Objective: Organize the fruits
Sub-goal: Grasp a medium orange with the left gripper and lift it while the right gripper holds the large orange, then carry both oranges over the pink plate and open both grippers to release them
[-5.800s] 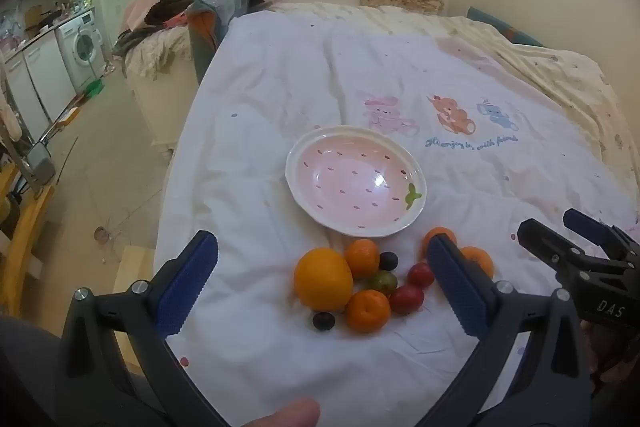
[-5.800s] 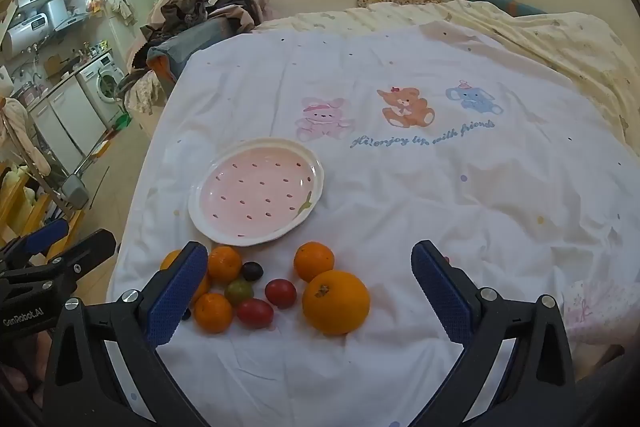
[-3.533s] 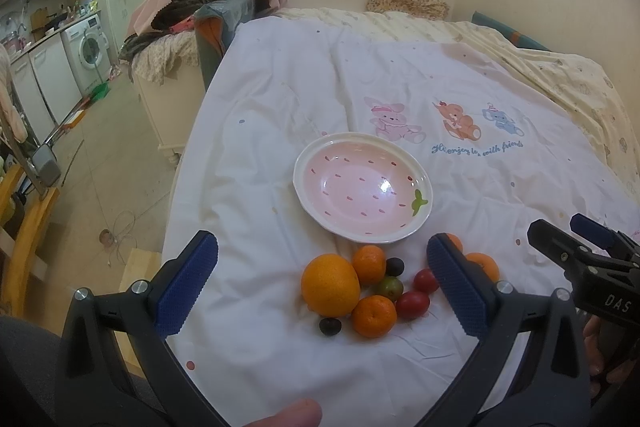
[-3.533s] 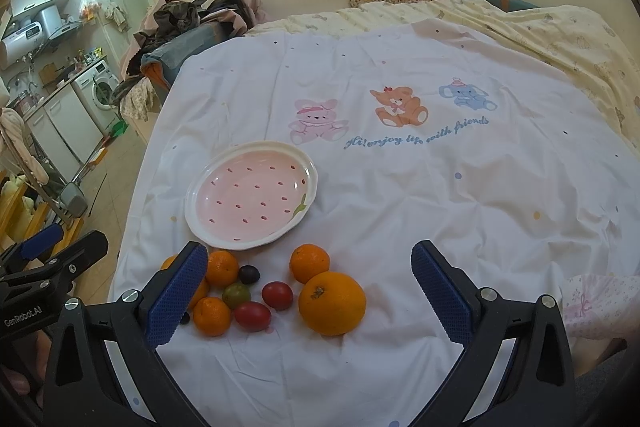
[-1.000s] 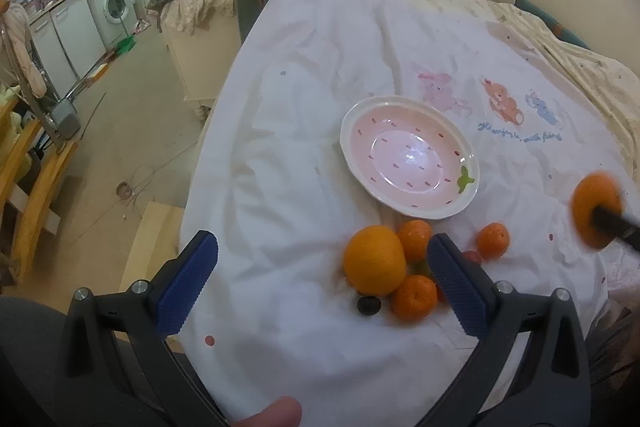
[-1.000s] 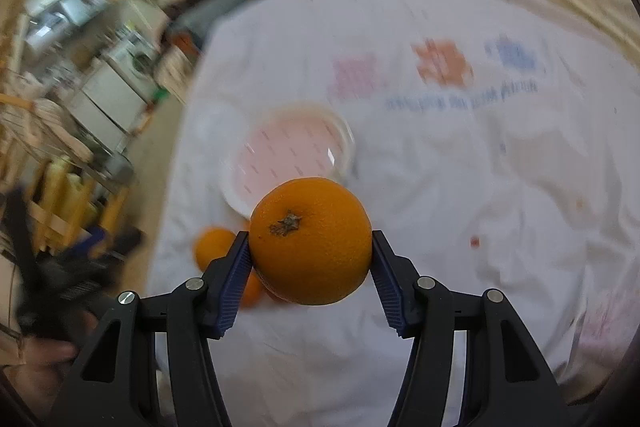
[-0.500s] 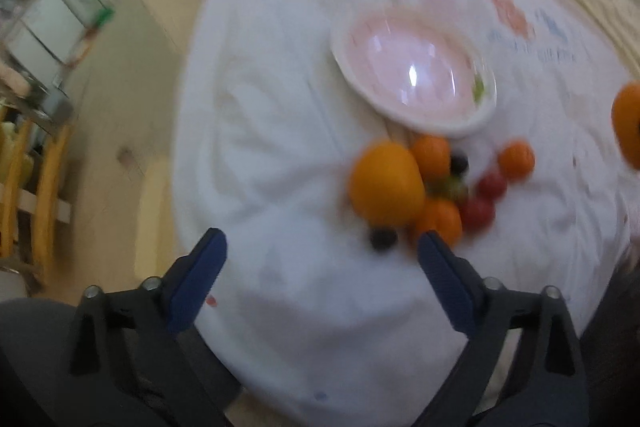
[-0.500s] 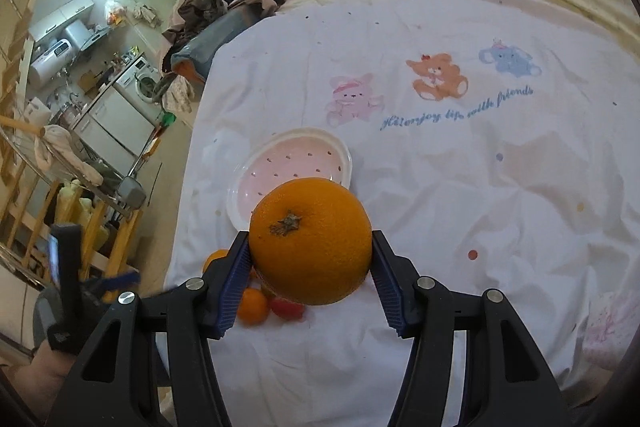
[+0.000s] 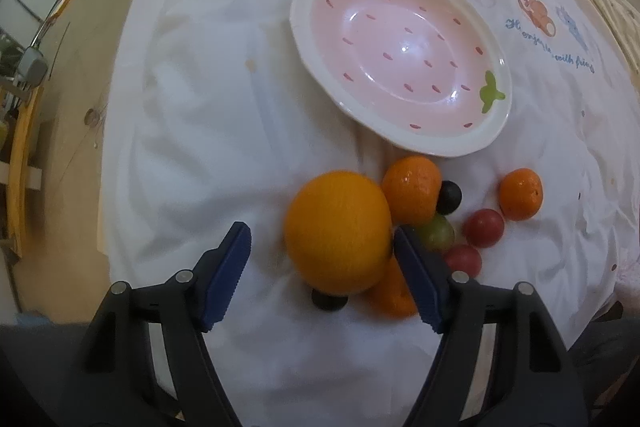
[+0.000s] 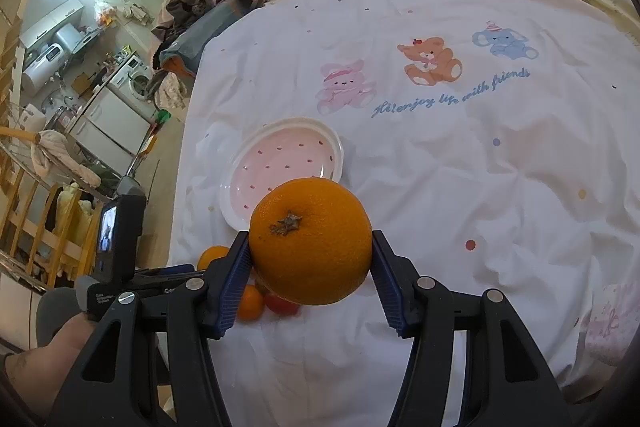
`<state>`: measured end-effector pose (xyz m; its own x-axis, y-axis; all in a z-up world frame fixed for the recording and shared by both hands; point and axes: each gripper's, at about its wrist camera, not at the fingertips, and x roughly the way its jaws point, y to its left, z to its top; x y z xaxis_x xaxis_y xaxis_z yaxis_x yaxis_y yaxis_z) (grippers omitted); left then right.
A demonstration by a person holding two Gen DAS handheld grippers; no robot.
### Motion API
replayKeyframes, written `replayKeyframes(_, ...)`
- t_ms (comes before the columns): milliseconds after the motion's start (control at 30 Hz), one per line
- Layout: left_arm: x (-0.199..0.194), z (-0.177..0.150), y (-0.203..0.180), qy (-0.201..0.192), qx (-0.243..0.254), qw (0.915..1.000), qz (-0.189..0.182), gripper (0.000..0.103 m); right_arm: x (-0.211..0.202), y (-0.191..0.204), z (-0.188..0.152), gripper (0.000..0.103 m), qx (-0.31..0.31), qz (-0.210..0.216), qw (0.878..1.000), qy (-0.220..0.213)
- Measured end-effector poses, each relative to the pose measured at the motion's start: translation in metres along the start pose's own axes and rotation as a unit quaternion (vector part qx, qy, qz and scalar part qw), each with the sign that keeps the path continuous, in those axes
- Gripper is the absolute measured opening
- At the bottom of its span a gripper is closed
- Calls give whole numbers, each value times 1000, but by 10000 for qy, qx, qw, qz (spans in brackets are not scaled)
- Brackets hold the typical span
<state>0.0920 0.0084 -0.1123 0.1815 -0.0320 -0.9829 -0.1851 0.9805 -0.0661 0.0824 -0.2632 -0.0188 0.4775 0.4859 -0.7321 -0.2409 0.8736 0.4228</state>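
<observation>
White cartoon-print bedsheet carries a pink strawberry-pattern plate beside scattered fruit. Left tool, just narrowing, brackets a large orange, left pad apart. Right tool grips another big orange.

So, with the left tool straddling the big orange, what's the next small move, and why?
Probably finish closing the left tool, whose jaws have just been closing, on the big orange: one pad looks at its side, the other stands apart. The pink plate is empty.
</observation>
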Motion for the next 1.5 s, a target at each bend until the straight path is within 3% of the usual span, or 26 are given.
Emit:
replayKeyframes(100,5,2,-4,50,145,9999,-43,61,2,-2,1,60,3,-66,10000,8)
replayKeyframes(133,5,3,-5,62,141,9998,-134,53,3,-2,2,60,12,-74,10000,16)
replayKeyframes(267,-1,2,-5,9,149,9998,-129,50,6,-2,3,60,-21,-112,9999,36)
replayKeyframes(800,-85,-3,8,-838,227,9958,-283,50,-7,-5,-3,60,46,-193,9997,-117)
replayKeyframes(1033,-112,2,5,-1159,470,9911,-457,50,-25,-3,-4,60,-43,-49,9986,-533)
replayKeyframes(1267,-129,23,-3,-1464,703,9856,-479,50,-42,-6,3,60,54,78,9958,-909)
replayKeyframes(1500,-138,53,-3,-1571,732,9836,-491,50,-38,-8,33,60,-36,151,9960,-884)
